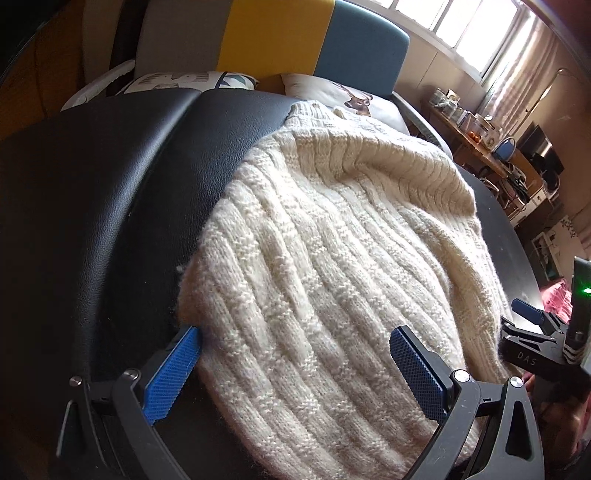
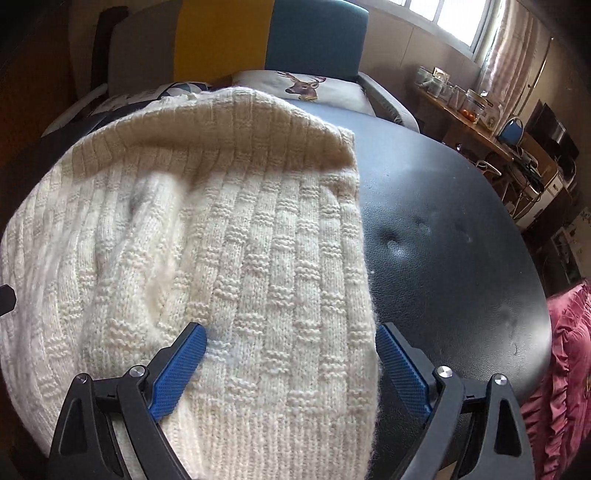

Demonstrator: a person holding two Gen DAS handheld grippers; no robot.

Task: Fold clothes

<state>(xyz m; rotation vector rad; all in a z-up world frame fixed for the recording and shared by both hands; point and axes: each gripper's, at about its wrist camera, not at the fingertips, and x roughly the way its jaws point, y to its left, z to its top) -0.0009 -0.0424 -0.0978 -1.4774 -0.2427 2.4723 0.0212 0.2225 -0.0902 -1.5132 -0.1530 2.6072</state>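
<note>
A cream knitted sweater (image 1: 325, 251) lies partly folded on a black padded surface (image 1: 110, 192). In the left wrist view my left gripper (image 1: 295, 354) is open, its blue pads astride the sweater's near left corner. The right gripper (image 1: 532, 325) shows at the right edge of that view, by the sweater's right side. In the right wrist view the sweater (image 2: 207, 251) fills the left and middle, with a ribbed hem towards me. My right gripper (image 2: 291, 350) is open, its pads straddling the sweater's near right edge above the black surface (image 2: 461, 236).
A sofa back in grey, yellow and blue (image 1: 258, 33) with a deer-print cushion (image 1: 351, 98) stands behind the black surface. A cluttered wooden desk (image 1: 491, 144) lines the right wall under a window. Pink ruffled fabric (image 2: 565, 362) lies at the near right.
</note>
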